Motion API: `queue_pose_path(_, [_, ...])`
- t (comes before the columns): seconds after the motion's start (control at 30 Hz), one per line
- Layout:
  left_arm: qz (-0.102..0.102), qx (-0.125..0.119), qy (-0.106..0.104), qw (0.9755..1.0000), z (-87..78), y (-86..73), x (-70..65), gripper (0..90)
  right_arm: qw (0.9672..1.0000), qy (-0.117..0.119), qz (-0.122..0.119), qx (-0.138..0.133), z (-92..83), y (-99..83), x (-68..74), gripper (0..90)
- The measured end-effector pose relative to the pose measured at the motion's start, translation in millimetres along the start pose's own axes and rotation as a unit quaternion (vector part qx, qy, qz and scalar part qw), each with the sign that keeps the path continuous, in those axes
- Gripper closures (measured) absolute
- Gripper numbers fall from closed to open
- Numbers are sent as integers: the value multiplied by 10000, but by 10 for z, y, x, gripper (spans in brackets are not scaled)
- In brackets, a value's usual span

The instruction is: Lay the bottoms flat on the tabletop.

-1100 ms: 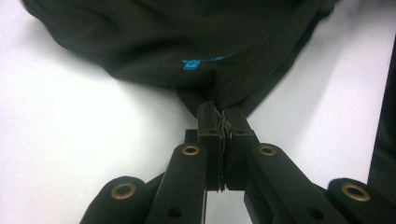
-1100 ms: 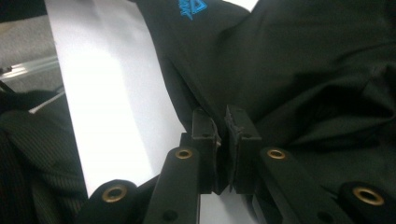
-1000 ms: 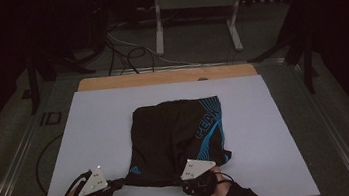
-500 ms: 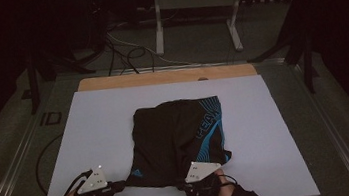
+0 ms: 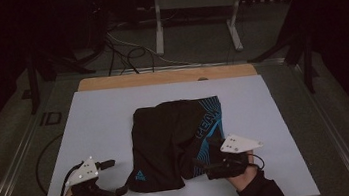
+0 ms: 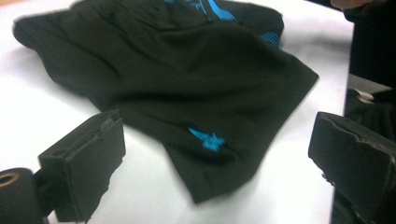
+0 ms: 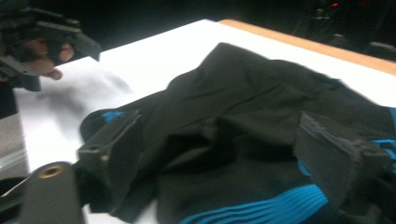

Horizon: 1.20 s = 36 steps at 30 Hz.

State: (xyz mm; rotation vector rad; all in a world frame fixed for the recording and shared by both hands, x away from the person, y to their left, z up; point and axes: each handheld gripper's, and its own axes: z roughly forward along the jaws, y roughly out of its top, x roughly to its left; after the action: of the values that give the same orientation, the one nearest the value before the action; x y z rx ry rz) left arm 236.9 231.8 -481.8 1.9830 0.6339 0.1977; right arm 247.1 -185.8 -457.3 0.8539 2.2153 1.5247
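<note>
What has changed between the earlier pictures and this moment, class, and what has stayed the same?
Both grippers have just opened and let go of the shorts at their near edge. The left gripper now sits just off the near left corner, jaws wide apart with nothing between them. The right gripper has shifted right, jaws open over the cloth. The shorts stay folded on the white table.

Black shorts [image 5: 175,140] with bright blue striped panels, grey lettering on one leg, small blue logo near the hem. White table [image 5: 100,122] top, tan wood strip along its far edge. Black grippers, pale grey plates on top; black gloves.
</note>
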Motion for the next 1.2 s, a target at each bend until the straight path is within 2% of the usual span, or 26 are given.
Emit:
queue_pose_path(0.07, [-60, -78, -39, 9999, 11, 37, 17, 34, 10000, -73, -50, 8, -47, -12, -63, 136])
queue_pose_path(0.13, [-22, -110, -4, 9999, 28, 75, 15, 34, 9999, -88, -34, -113, -106, -39, -124, 136])
queue_pose_path(0.2, [-4, -126, -21, 9999, 41, 93, 11, 34, 9999, -102, 3, -117, -129, -53, -157, 135])
queue_pose_path(0.27, [36, -151, -68, 9999, 69, 125, 4, 35, 9996, -174, 31, -200, -191, -96, -247, 135])
queue_pose_path(0.33, [19, -211, -122, 9997, 102, 150, 2, 35, 9995, -208, 13, -217, -209, -105, -274, 137])
queue_pose_path(0.4, [41, -238, -118, 9996, 137, 176, 0, 34, 9995, -238, 7, -196, -243, -111, -324, 145])
queue_pose_path(0.47, [85, -261, -113, 9996, 176, 214, -3, 34, 9997, -250, -58, -62, -269, -117, -398, 151])
queue_pose_path(0.57, [109, -298, -136, 9994, 221, 265, -12, 35, 9994, -343, 3, -27, -301, -130, -456, 157])
queue_pose_path(0.87, [200, -412, -275, 9986, 328, 462, -66, 36, 9984, -546, 133, -92, -406, -166, -619, 142])
queue_pose_path(0.9, [262, -441, -274, 9983, 341, 493, -85, 37, 9982, -572, 144, -44, -413, -161, -635, 139])
queue_pose_path(1.0, [271, -561, -382, 9973, 393, 593, -143, 37, 9984, -540, 129, -35, -447, -153, -655, 134])
queue_pose_path(1.2, [491, -631, -523, 9954, 553, 768, -282, 39, 9993, -346, 95, 67, -482, -152, -650, 138])
